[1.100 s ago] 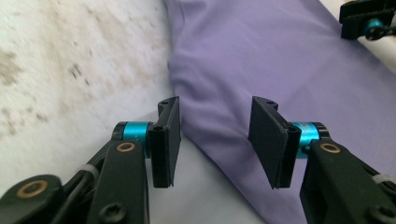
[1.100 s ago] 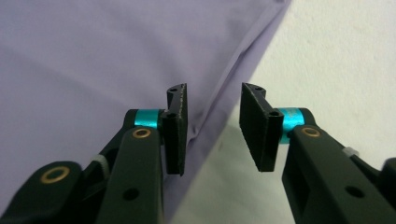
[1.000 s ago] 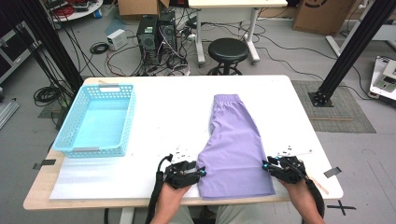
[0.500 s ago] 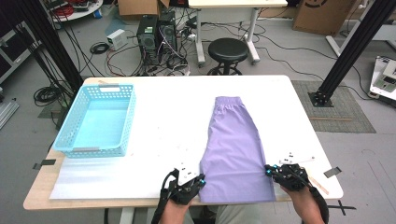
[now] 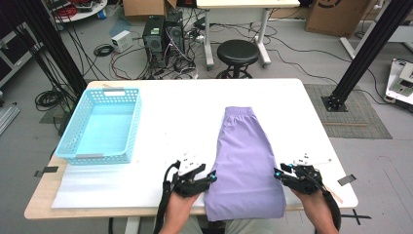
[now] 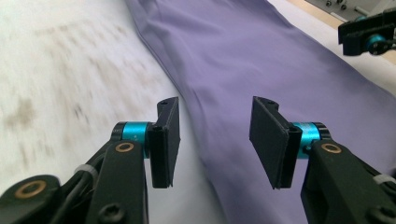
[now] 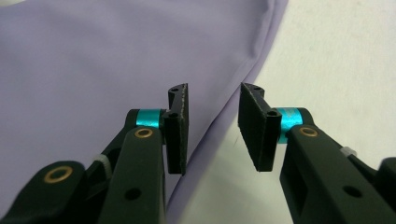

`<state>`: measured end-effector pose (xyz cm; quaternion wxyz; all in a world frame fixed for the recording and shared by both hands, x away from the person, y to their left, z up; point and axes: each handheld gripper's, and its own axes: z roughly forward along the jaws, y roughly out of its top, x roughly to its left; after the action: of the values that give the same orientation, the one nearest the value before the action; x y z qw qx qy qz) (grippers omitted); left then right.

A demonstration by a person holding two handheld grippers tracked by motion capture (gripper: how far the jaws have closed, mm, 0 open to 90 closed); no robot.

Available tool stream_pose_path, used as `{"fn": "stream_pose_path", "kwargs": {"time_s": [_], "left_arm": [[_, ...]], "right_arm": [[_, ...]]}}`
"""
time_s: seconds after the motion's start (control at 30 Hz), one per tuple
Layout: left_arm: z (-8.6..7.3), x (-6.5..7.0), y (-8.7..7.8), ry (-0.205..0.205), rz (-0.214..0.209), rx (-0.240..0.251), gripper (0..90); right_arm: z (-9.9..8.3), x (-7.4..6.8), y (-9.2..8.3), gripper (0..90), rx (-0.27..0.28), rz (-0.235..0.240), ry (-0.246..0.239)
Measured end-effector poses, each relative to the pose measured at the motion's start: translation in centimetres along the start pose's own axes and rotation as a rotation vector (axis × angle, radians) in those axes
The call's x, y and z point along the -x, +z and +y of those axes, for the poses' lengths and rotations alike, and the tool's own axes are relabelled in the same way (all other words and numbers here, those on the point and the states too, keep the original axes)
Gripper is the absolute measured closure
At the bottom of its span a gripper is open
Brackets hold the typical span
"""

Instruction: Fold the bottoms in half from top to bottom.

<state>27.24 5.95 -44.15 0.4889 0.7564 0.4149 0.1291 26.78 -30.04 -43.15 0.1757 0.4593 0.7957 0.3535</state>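
Note:
Folded purple shorts [image 5: 246, 165] lie on the white table [image 5: 185, 107], waistband far, hem hanging just over the near edge. My left gripper [image 5: 210, 178] sits at the shorts' left edge and my right gripper [image 5: 277, 171] at the right edge. Both pairs of jaws have just been opening. In the left gripper view my left gripper [image 6: 215, 116] stands open above the left fold of the shorts [image 6: 261, 60], gripping nothing; the other gripper [image 6: 369, 37] shows beyond. In the right gripper view my right gripper [image 7: 214, 100] is open over the right hem of the shorts [image 7: 93, 60], holding nothing.
A light blue plastic basket [image 5: 100, 126] stands empty on the table's left side. Behind the far edge are a black stool [image 5: 237, 51], computer towers [image 5: 163, 41] and floor cables. Black frame posts [image 5: 365, 48] rise at the back right.
The shorts have slid toward the near edge and now overhang it. Both hands drew back toward the person, then came forward again, and both pairs of jaws now stand apart off the cloth.

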Motion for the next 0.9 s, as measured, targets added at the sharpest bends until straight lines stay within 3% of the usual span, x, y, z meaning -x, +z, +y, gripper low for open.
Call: {"fn": "stream_pose_path", "kwargs": {"time_s": [0.17,0.3,0.37,0.4,0.47,0.53,0.63,0.9], "left_arm": [[1.5,-1.6,2.7,-0.009,-0.005,-0.064,52.9],[1.5,-1.2,4.2,0.070,0.002,-0.148,51.4],[1.5,-0.7,4.3,0.108,0.023,-0.153,53.1],[1.4,-0.6,4.3,0.122,0.031,-0.154,59.0],[1.5,-0.4,4.3,0.142,0.035,-0.162,73.9],[1.4,-0.4,4.3,0.144,0.020,-0.161,86.3],[1.4,-0.7,4.2,0.125,-0.006,-0.164,87.6],[0.6,-0.6,2.8,0.138,-0.049,-0.170,87.7]], "right_arm": [[1.3,1.4,3.0,58.9,-0.017,-0.043,0.041],[1.5,1.9,3.8,62.1,-0.023,-0.043,0.051],[1.4,1.9,3.8,67.5,-0.018,-0.050,0.042],[1.3,2.0,3.7,71.8,-0.015,-0.052,0.040],[1.3,2.2,3.6,84.9,-0.019,-0.014,0.051],[1.3,1.9,3.6,88.4,-0.022,-0.011,0.026],[1.3,1.7,3.5,89.1,-0.026,-0.016,0.013],[0.4,1.1,2.5,89.3,-0.029,0.026,-0.003]]}}
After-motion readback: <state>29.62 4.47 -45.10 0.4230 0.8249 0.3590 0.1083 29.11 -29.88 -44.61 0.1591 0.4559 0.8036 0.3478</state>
